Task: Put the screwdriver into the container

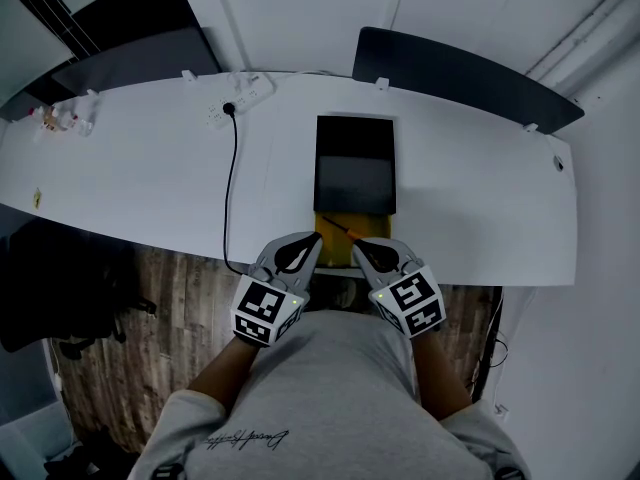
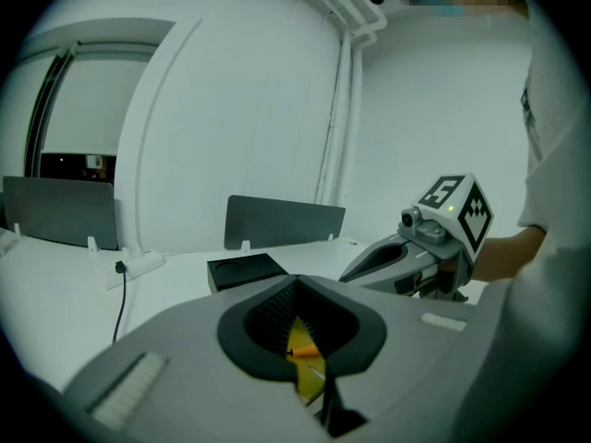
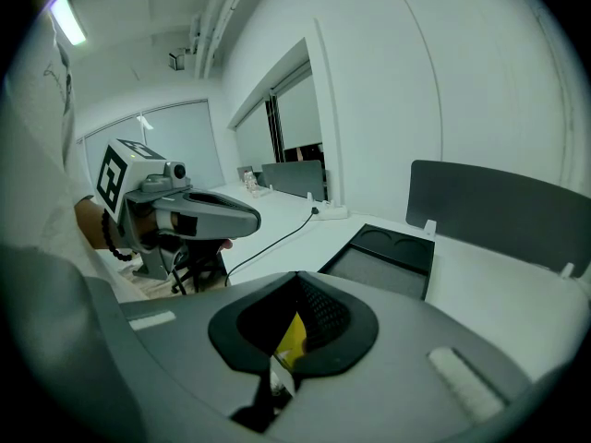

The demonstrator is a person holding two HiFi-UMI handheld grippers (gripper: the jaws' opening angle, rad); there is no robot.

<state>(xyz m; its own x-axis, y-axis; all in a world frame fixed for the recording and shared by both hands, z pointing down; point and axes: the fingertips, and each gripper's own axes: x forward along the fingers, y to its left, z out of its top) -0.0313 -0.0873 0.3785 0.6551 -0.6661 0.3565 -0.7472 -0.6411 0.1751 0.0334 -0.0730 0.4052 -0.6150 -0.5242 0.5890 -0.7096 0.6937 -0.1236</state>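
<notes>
**Screwdriver on the yellow mat, both tongs closed and empty**

The screwdriver (image 1: 344,230) – thin dark shaft, orange handle – lies on a yellow mat (image 1: 328,236) at the near edge of the white table (image 1: 140,168). It is outside the container (image 1: 355,163), a black rectangular tray that sits just beyond the mat toward the middle of the table. The right gripper view shows two round recesses at the tray's far end, and nothing inside it can be made out.

The left gripper (image 1: 314,240) and the right gripper (image 1: 357,247) hover side by side over the table's near edge, one on each side of the mat, with their tips pointing toward it and slightly down. Neither touches the screwdriver. In the left gripper view the jaws meet at their tips with nothing pinched. Through the hollow behind the tips show the yellow mat and the orange handle below. The right gripper view shows the same: jaws brought together, holding nothing, only a patch of yellow visible through the hollow.

Farther left on the table a white power strip (image 1: 240,98) lies near the far edge, and its black cable (image 1: 232,188) runs back toward the person. Dark grey divider panels (image 1: 460,73) stand along the far edge.
</notes>
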